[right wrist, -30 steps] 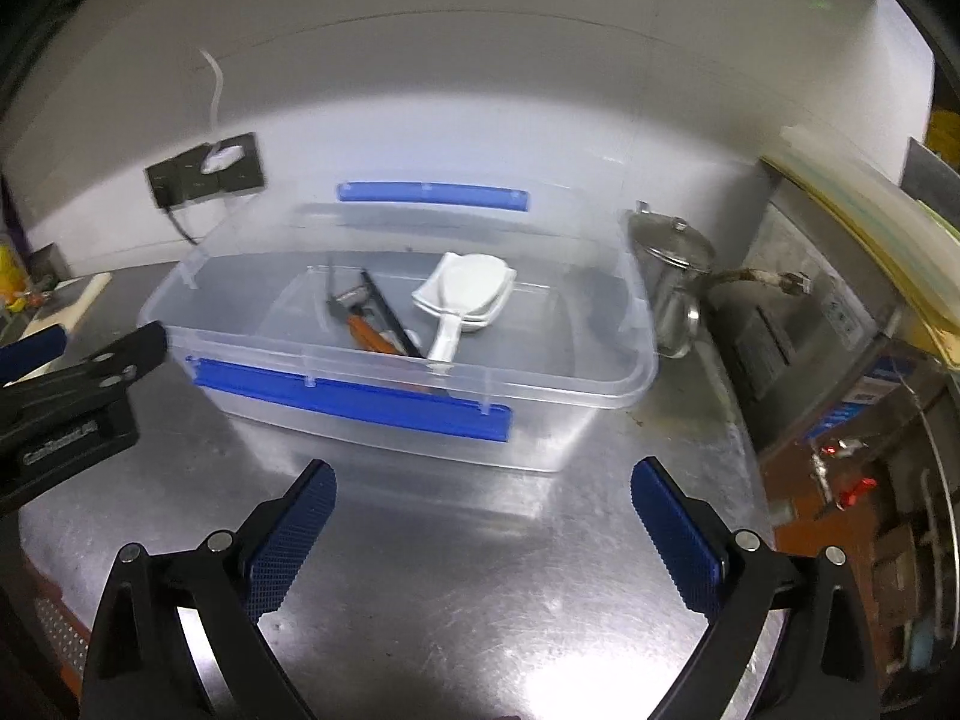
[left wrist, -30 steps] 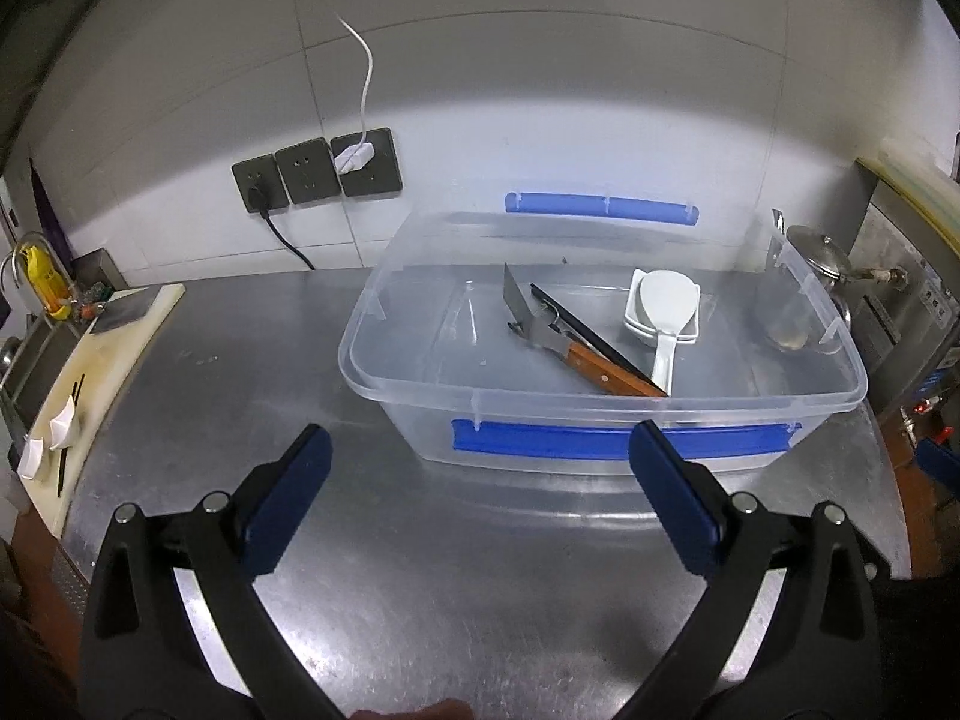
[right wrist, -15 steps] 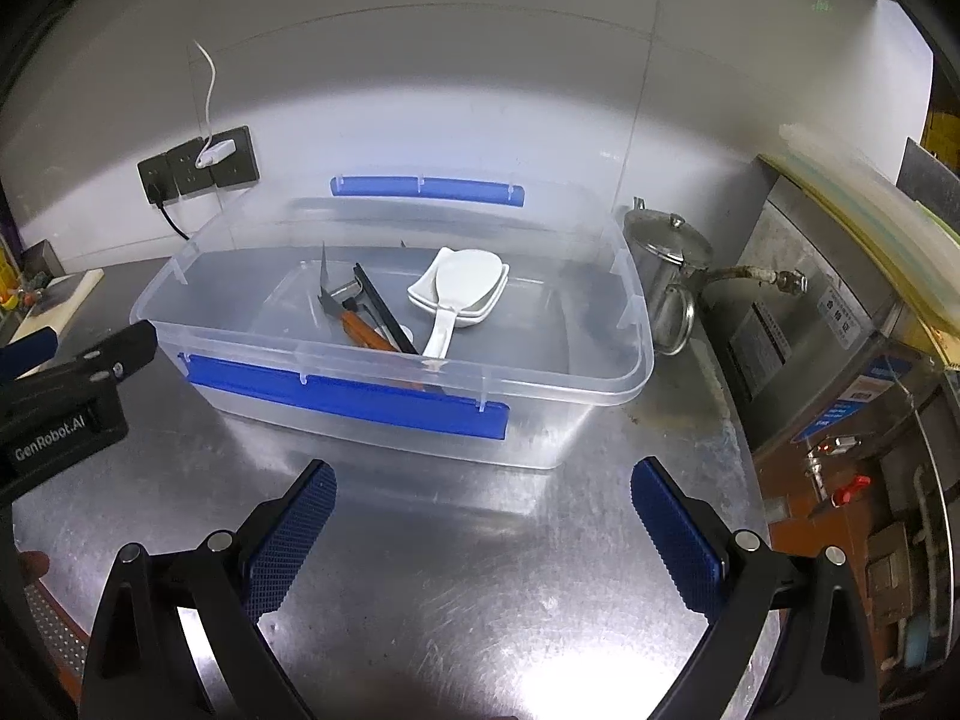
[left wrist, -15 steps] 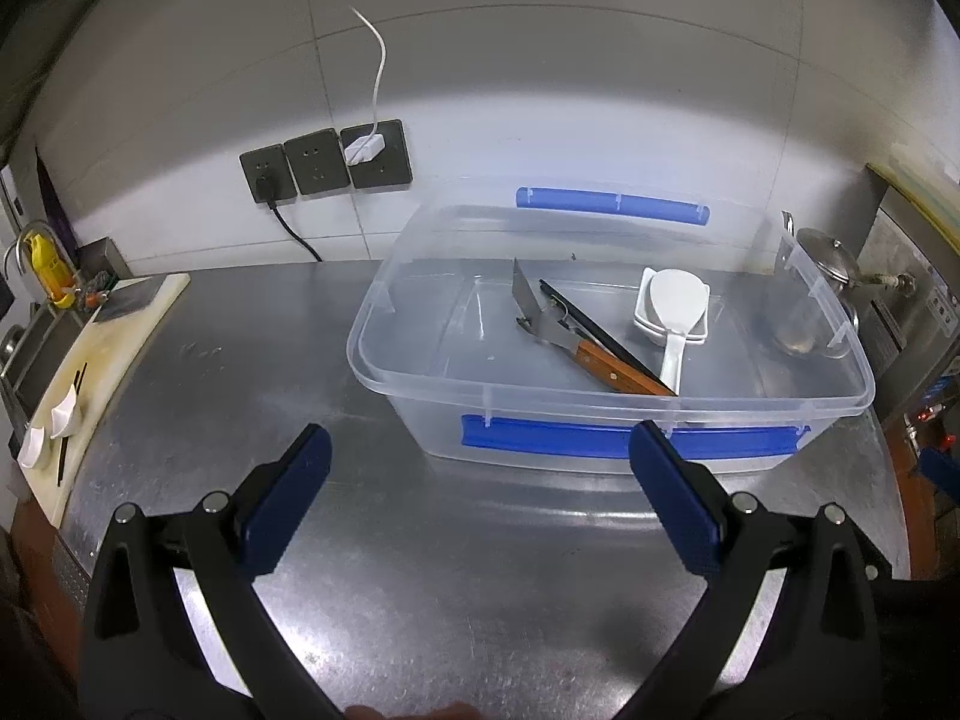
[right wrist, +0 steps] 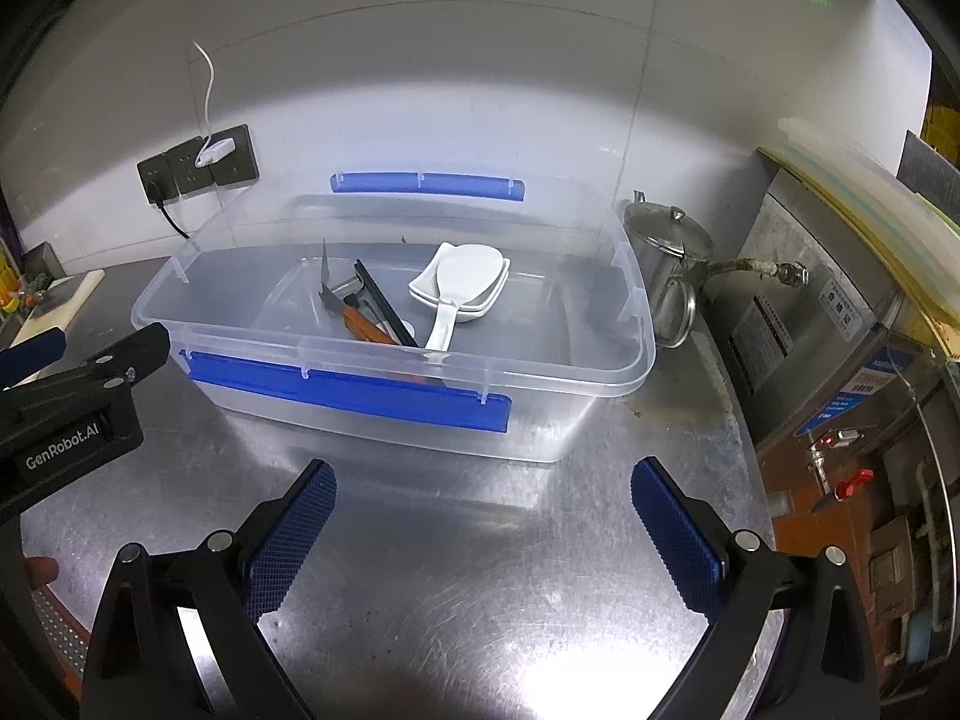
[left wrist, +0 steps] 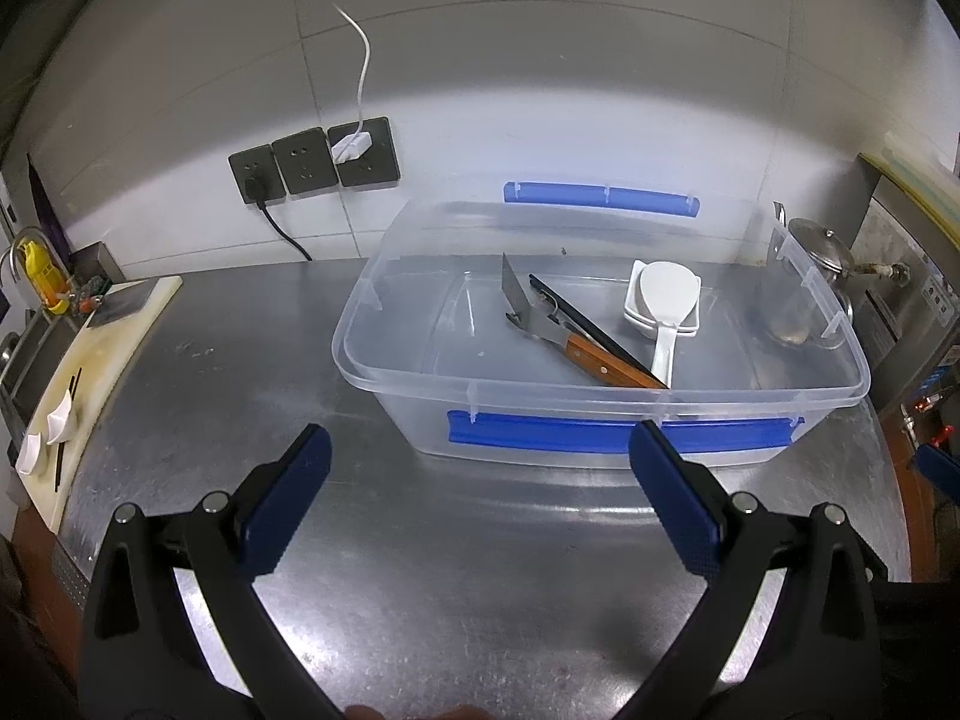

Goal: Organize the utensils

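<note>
While both our grippers — left gripper (left wrist: pixel 480 480) and right gripper (right wrist: pixel 483 501) — gape wide and empty, we list the utensils (left wrist: pixel 591 324) in the clear bin (left wrist: pixel 600 387) ahead: handles angled toward us, slightly rightward of the left — nearer neither.

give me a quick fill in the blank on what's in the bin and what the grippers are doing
1. The white spoon lies inside the clear ____ bin.
2. The bin's clips are ____ in colour.
3. The left gripper and right gripper both have ____ jaws.

Missing words: plastic; blue; open
</note>
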A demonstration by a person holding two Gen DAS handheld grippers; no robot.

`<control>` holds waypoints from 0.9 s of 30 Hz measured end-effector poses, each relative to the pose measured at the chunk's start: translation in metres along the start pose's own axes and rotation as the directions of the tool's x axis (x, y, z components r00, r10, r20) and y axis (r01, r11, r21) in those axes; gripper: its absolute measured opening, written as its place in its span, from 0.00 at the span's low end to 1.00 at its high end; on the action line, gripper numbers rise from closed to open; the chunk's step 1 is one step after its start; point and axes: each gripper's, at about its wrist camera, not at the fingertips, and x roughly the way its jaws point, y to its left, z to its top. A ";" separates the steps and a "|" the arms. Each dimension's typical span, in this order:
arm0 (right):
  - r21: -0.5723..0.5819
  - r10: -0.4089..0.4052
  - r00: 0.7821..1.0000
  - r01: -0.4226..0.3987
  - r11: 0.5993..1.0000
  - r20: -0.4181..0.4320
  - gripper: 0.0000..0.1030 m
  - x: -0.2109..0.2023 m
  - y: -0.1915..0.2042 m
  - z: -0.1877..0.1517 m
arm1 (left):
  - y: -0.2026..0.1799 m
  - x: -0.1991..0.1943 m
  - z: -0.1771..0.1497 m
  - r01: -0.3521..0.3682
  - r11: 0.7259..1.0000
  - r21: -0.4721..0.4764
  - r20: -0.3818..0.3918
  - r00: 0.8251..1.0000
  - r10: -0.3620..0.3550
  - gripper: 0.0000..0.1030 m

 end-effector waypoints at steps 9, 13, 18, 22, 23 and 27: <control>-0.005 -0.003 1.000 0.003 1.000 -0.011 0.95 0.003 0.003 0.000 | -0.004 0.003 -0.002 0.004 1.000 0.001 -0.013 1.000 -0.004 0.93; -0.008 -0.005 1.000 0.005 1.000 -0.018 0.95 0.004 0.004 0.000 | -0.004 0.005 -0.003 0.004 1.000 0.000 -0.017 1.000 -0.004 0.93; -0.010 -0.003 1.000 0.003 1.000 -0.023 0.95 0.006 0.005 0.000 | -0.006 0.005 -0.004 0.008 1.000 0.004 -0.022 1.000 -0.008 0.93; -0.011 -0.005 1.000 0.005 1.000 -0.026 0.95 0.006 0.005 -0.001 | -0.007 0.005 -0.005 0.008 1.000 0.005 -0.023 1.000 -0.008 0.93; -0.011 -0.006 1.000 0.005 1.000 -0.026 0.95 0.006 0.006 0.000 | -0.007 0.005 -0.005 0.009 1.000 0.005 -0.023 1.000 -0.008 0.93; -0.012 -0.007 1.000 0.006 1.000 -0.027 0.95 0.006 0.006 -0.001 | -0.006 0.006 -0.005 0.009 1.000 0.006 -0.023 1.000 -0.009 0.93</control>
